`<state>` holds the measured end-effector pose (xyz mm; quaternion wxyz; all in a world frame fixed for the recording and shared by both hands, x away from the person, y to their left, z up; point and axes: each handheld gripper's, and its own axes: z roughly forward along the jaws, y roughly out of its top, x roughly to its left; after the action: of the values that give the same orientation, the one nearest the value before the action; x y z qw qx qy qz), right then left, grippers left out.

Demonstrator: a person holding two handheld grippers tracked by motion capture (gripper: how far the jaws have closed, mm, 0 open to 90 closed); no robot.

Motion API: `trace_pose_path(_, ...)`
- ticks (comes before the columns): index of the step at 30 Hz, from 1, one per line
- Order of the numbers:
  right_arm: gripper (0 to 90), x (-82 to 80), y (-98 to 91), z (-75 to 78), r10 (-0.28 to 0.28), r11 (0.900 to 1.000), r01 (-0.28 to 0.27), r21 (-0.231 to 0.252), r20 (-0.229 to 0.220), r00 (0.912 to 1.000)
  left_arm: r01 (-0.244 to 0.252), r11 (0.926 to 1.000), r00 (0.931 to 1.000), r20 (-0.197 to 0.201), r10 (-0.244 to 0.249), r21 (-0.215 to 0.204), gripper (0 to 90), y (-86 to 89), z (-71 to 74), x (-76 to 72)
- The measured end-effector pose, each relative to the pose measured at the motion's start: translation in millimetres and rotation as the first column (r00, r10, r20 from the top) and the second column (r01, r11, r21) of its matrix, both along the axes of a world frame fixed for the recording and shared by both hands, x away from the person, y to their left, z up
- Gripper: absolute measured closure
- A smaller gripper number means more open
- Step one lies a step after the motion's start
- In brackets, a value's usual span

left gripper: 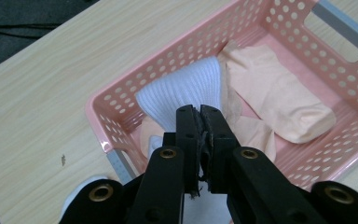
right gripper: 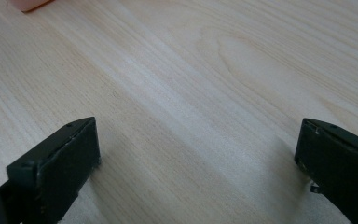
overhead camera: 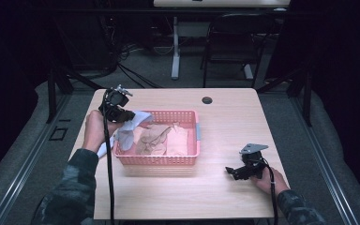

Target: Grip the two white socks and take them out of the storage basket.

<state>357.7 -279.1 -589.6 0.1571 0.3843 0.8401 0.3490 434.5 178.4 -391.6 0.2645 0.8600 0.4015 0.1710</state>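
- White sock (left gripper: 186,91) pinched in left claw (left gripper: 200,116), jaws closed on its ribbed fabric; sock hangs over left end of basket (overhead camera: 157,161), part inside, part trailing outside over the rim.
- Judgement: held high at the rim, so it is either going in or coming out; cannot tell which.
- Basket is pink, perforated, resting on surface (overhead camera: 225,117) left of centre.
- Contents: peach socks (left gripper: 279,100) lying flat on basket floor, and a brownish piece (overhead camera: 151,138) beside them.
- Right claw (overhead camera: 236,172) rests on surface well apart from basket, jaws spread wide, holding nothing; likely idle while the left works.
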Motion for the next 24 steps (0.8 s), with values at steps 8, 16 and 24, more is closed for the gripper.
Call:
trace_pose_path(8, 0.0, 0.1, -0.1, 0.0, 0.003, 1.0000, -0.003, -0.001, 0.001, 1.0000, 0.002, 1.0000, 0.9997, 0.026, -0.002, -0.006, 86.1, -0.3, 16.8, -2.3)
trace_pose_path(16, 0.0, 0.1, -0.1, 0.1, 0.002, 1.0000, -0.002, -0.001, -0.001, 1.0000, 0.008, 0.9999, 0.9984, 0.056, -0.008, -0.007, 86.0, -0.1, 34.4, -5.1)
trace_pose_path(24, 0.0, 0.0, 0.1, -0.1, 0.000, 1.0000, 0.000, 0.001, 0.001, 1.0000, -0.006, 0.9999, 0.9960, 0.089, 0.007, -0.010, 86.1, 6.0, 52.4, -8.7)
